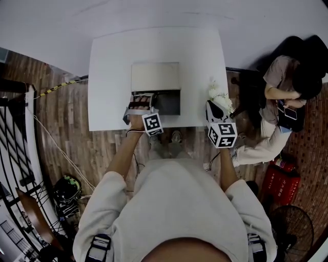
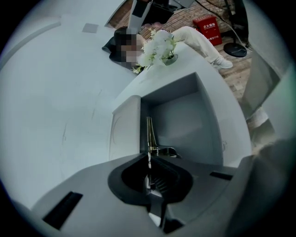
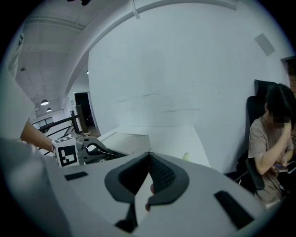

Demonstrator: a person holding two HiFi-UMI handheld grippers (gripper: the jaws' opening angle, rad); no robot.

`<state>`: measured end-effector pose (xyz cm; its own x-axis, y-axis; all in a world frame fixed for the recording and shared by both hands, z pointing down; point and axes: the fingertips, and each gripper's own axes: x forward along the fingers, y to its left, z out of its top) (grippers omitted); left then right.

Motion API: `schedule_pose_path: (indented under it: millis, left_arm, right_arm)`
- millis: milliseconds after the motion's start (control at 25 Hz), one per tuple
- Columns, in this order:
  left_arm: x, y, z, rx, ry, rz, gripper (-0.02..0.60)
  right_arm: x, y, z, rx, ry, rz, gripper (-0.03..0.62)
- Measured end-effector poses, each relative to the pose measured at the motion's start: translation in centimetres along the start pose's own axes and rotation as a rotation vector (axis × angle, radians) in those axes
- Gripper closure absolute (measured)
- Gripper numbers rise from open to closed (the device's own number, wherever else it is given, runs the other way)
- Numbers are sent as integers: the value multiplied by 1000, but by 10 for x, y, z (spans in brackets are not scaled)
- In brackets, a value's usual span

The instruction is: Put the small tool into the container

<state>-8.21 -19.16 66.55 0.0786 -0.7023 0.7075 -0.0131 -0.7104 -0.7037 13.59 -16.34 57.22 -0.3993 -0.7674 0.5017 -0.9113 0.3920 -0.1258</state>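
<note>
You're in what looks like an office or studio room: a plain white worktop point(image 1: 107, 77) set against a bare white wall point(image 1: 154, 13), with a wood-plank floor point(image 1: 61, 117) under you. On your right a person point(image 1: 279, 77) sits in a dark chair point(image 1: 294, 46), bent over a phone point(image 1: 289, 113). Nearer on that side are a red box point(image 1: 281, 181) and a floor fan point(image 1: 293, 225). There's a black railing point(image 1: 15, 138) on your left and cables point(image 1: 51, 138) trailing across the floor.

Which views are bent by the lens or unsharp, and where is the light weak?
Head view: sharp and evenly lit, but the table edges bow. Left gripper view: black corners, strong bending, the container in dull shade inside, a glint on the thin metal piece. Right gripper view: black corners, curved lines on the wall, soft near foreground.
</note>
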Motion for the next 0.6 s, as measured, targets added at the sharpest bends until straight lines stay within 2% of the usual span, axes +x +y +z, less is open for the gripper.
schedule_pose_path:
  millis: [320,600]
  left_arm:
    - [11,-6,1,28,6,-29,571]
    - [13,-8,5,31,-4,-25,571]
  right_arm:
    - [-2,-2,-1,1,14,-8,595]
    - [-1,2,-6,4,19,3,595]
